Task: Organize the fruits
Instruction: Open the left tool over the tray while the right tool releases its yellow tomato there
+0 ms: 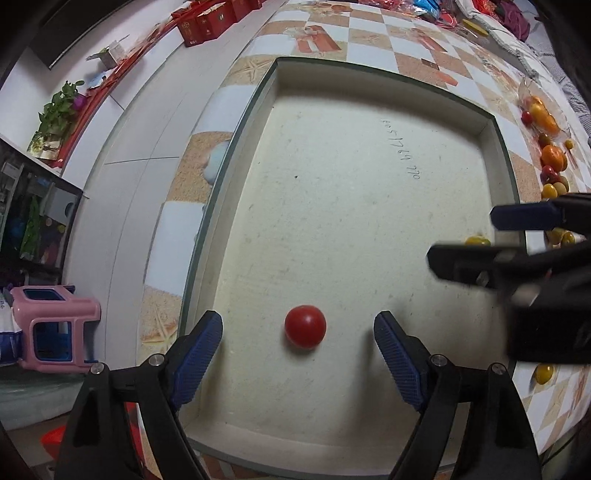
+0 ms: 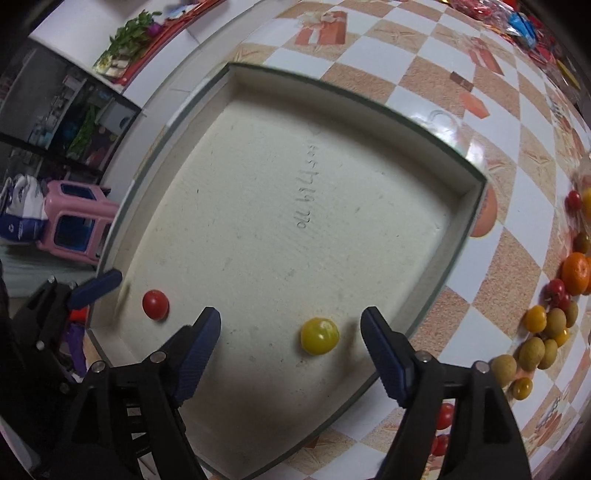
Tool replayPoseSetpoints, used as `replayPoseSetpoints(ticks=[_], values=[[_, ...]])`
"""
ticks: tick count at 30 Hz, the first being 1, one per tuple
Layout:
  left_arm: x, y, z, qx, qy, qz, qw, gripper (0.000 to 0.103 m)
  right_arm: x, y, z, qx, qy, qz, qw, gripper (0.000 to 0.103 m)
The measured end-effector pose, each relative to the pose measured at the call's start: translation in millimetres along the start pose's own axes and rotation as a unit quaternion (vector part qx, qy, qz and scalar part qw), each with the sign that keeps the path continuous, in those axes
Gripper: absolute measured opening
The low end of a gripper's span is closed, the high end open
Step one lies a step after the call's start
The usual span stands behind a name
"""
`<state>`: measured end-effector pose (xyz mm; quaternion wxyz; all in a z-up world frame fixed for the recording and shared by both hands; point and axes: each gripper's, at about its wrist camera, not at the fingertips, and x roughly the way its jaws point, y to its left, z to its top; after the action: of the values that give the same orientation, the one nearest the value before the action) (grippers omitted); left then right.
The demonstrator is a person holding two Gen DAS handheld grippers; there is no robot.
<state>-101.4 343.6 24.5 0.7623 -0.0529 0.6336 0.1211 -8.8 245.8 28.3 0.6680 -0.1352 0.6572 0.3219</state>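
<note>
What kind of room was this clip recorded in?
Probably a home living or dining area: a table under a gift-patterned checked cloth, a pink plastic stool on the floor, and a potted plant with red boxes along a side ledge.

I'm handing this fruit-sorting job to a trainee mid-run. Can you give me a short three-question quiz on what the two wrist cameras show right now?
1. True or false: the red tomato lies in the tray between the open fingers of the left hand-held gripper.
2. What lies between the fingers of the right hand-held gripper?
A. An orange
B. The yellow tomato
C. Nothing
3. Fill in: most of the fruit is on the ____, outside the tray.

Key
1. True; the pads do not touch it.
2. B
3. Table
</note>
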Motion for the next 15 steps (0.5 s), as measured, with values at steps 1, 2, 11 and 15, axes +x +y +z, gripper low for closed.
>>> replayPoseSetpoints(ticks=[1, 2, 11, 15], values=[[-1, 1, -1, -0.001, 0.001, 0.001, 1.0, 0.085, -6, -3, 0, 0.007, -0.007, 0.002, 1.0, 0.085], [-4, 1, -2, -0.002, 0.001, 0.002, 1.0, 0.085, -15, -11, -3, 0.014, -0.018, 0.004, 1.0, 0.088], [-28, -28, 1, 0.03, -0.012, -0.017, 0.9993, 0.085, -61, -65, -34, 0.072, -0.056, -0.004, 0.996, 0.102], [-40, -62, 1, 0.071, -0.023, -0.029, 0.9968, 0.085, -72, -91, -55, 0.107, -0.066, -0.02, 0.992, 0.102]])
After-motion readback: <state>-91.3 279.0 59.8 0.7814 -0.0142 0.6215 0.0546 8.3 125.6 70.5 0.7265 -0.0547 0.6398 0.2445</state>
